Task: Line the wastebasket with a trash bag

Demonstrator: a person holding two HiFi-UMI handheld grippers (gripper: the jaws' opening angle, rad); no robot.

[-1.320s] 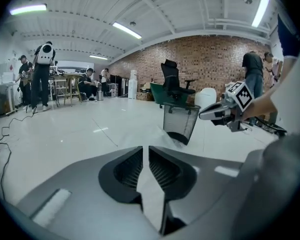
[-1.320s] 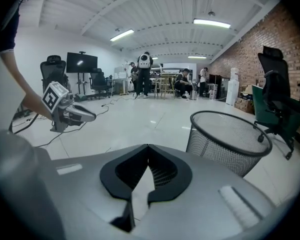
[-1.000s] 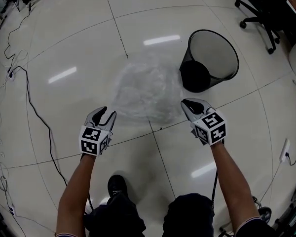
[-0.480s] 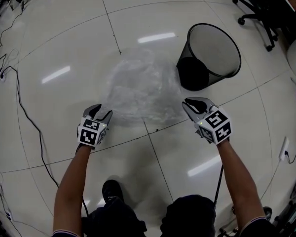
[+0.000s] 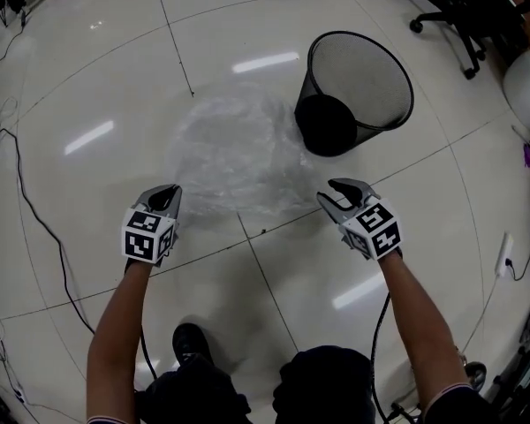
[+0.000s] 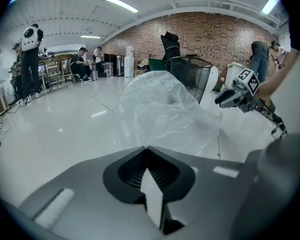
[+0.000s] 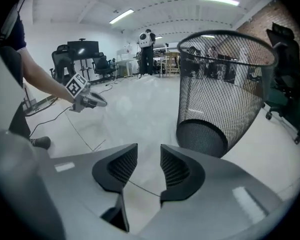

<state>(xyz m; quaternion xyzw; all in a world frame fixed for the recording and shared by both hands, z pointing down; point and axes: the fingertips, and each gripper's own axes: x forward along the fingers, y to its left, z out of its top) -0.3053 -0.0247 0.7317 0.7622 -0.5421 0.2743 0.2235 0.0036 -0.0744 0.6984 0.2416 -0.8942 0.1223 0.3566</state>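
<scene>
wastebasket (image 5: 371, 78) upright on floor (image 5: 274, 25), mouth up, axis vertical | trash bag (image 5: 234, 153) crumpled flat just left of it, near edge running gripper to gripper | left gripper (image 5: 164, 193) jaws together at bag's near-left edge, were apart earlier; pinch on film unclear | right gripper (image 5: 329, 193) jaws apart, just been opening, only floor between, beside near-right corner

Ceiling lights (image 6: 121, 4) glare off floor (image 5: 88, 135); edges warp.

Bag (image 5: 234, 153) and wastebasket (image 5: 371, 82) on floor (image 5: 97, 78)
</scene>
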